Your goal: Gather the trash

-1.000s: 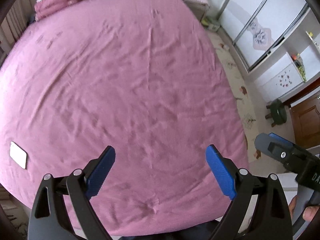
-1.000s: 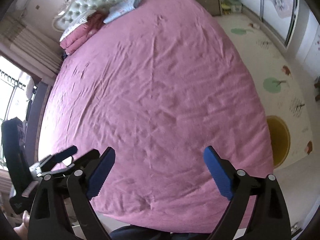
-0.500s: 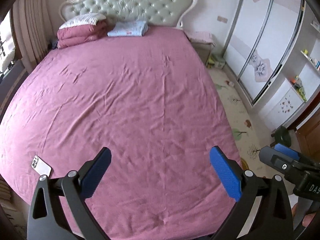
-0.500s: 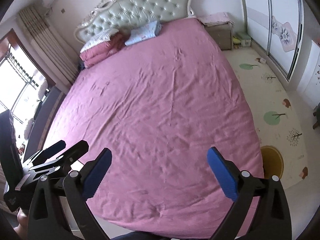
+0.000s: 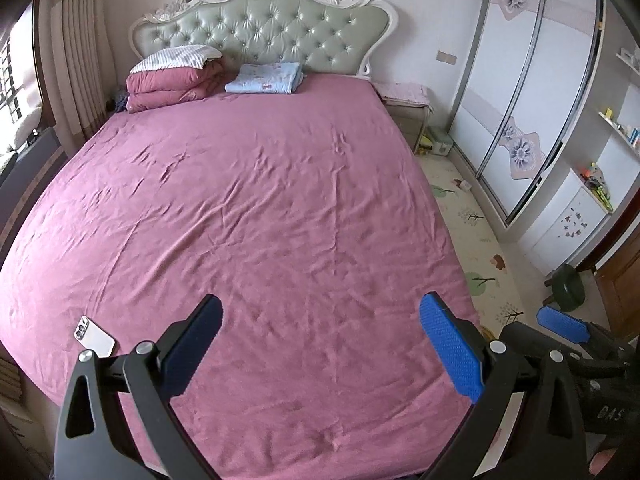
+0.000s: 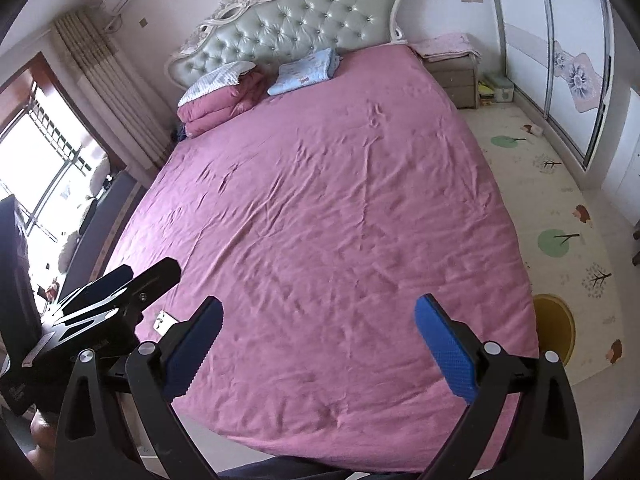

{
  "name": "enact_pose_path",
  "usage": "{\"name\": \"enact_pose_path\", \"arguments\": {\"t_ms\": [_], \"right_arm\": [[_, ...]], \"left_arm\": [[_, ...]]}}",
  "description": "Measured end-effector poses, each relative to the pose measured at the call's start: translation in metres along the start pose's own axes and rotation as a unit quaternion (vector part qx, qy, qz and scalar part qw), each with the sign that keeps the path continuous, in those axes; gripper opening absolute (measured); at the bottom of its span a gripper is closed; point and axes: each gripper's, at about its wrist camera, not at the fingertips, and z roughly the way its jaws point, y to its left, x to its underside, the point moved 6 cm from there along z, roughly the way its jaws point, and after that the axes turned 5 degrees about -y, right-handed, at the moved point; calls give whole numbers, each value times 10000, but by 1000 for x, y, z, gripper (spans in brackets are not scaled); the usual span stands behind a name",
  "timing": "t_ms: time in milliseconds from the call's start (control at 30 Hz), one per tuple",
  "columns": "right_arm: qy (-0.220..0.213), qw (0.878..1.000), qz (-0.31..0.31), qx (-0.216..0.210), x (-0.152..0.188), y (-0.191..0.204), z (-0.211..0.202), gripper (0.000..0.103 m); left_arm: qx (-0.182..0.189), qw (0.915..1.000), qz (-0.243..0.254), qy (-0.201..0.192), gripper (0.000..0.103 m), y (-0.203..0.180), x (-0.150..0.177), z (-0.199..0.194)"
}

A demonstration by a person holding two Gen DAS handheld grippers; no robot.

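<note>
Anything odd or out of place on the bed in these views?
One thing: a white phone lies face down on the pink bedspread near its foot-end corner, far from the folded bedding stacked tidily at the headboard. No litter shows on the bed. The spread is only lightly wrinkled.

Readable text: one marking only, on gripper hardware.

"DAS" in pale letters on the black body of the right gripper (image 5: 560, 322), seen at the lower right edge of the left wrist view; the string looks cut off by the frame edge, so it may be partial. In the right wrist view the left gripper (image 6: 132, 276) body carries a small pale marking near the lower left edge, too blurred to read. Shelf items, wardrobe doors, floor mat and phone back show decoration only, no legible lettering.
</note>
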Motion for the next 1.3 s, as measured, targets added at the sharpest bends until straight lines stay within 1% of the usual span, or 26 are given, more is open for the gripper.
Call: {"name": "enact_pose_path", "arguments": {"t_ms": [167, 333, 733, 1300], "right_arm": [[-87, 9998, 111, 104, 0, -5, -7, 94], [-65, 9998, 78, 148, 1, -4, -8, 94], [-63, 9999, 40, 129, 1, -3, -5, 94], [-81, 9999, 15, 104, -2, -4, -1, 94]], "left_arm": [[5, 10000, -22, -45, 99, 1, -1, -5], [49, 9999, -79, -37, 99, 0, -2, -5], [27, 9997, -220, 108, 99, 5, 0, 1], [28, 9998, -197, 95, 99, 4, 0, 5]]}}
